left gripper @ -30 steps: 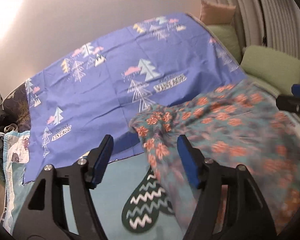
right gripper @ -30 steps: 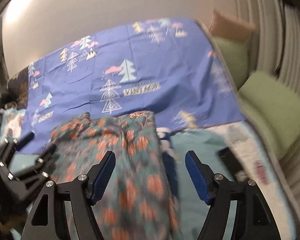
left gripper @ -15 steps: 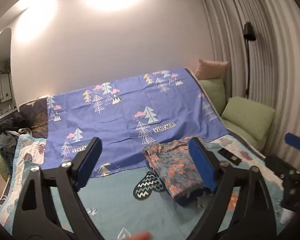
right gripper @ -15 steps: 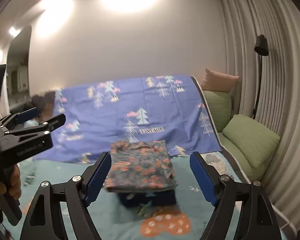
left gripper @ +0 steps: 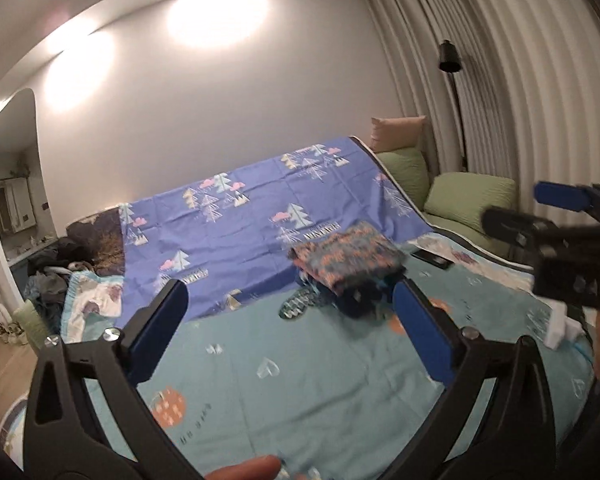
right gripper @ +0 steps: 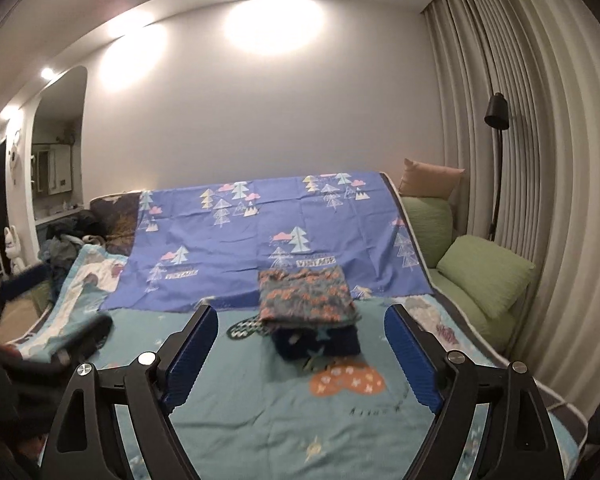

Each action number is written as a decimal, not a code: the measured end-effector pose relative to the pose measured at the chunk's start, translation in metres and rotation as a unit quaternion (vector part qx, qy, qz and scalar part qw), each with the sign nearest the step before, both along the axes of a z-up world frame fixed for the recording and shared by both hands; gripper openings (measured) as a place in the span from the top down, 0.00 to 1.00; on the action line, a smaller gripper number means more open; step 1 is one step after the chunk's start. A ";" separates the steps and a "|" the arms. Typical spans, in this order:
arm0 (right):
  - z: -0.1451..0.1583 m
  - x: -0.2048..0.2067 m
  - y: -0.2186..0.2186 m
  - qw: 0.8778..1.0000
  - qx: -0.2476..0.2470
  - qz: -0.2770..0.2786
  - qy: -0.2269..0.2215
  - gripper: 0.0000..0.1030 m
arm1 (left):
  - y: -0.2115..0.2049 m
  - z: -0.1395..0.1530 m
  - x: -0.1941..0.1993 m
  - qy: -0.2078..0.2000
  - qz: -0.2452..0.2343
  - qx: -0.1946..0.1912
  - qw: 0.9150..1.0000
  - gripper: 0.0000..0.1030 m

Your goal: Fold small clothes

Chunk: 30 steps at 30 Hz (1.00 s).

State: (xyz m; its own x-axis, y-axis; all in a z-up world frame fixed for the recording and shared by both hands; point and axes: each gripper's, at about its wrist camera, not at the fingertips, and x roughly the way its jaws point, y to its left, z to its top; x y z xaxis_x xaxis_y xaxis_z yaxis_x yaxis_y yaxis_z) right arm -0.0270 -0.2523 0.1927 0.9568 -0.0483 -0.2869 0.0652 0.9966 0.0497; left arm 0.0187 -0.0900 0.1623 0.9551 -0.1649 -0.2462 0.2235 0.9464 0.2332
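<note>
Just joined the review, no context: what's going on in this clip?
A person is folding small clothes on a bed, with handheld tongs in each hand. Right now neither holds anything: the left tongs and right tongs are both open and held back above the quilt. The floral garment lies folded on top of a dark folded piece, at the edge of the blue tree-print sheet. That fold looks finished.

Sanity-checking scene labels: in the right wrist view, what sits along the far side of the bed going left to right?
Dark clothes pile → blue tree-print sheet → peach cushion → green cushion → black floor lamp. The folded floral garment lies nearer, in front of the sheet.
</note>
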 end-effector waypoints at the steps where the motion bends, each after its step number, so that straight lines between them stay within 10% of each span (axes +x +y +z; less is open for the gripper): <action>1: -0.004 -0.009 0.003 1.000 0.001 0.000 0.001 0.14 | 0.001 -0.006 -0.007 0.006 -0.002 -0.005 1.000 0.01; 16: -0.085 -0.033 0.013 0.997 0.021 -0.014 0.079 0.10 | 0.041 -0.097 -0.023 0.112 0.078 -0.080 0.987 0.01; 30: -0.100 -0.030 0.022 0.996 0.000 -0.021 0.083 0.10 | 0.038 -0.109 -0.023 0.126 0.091 -0.072 0.985 0.01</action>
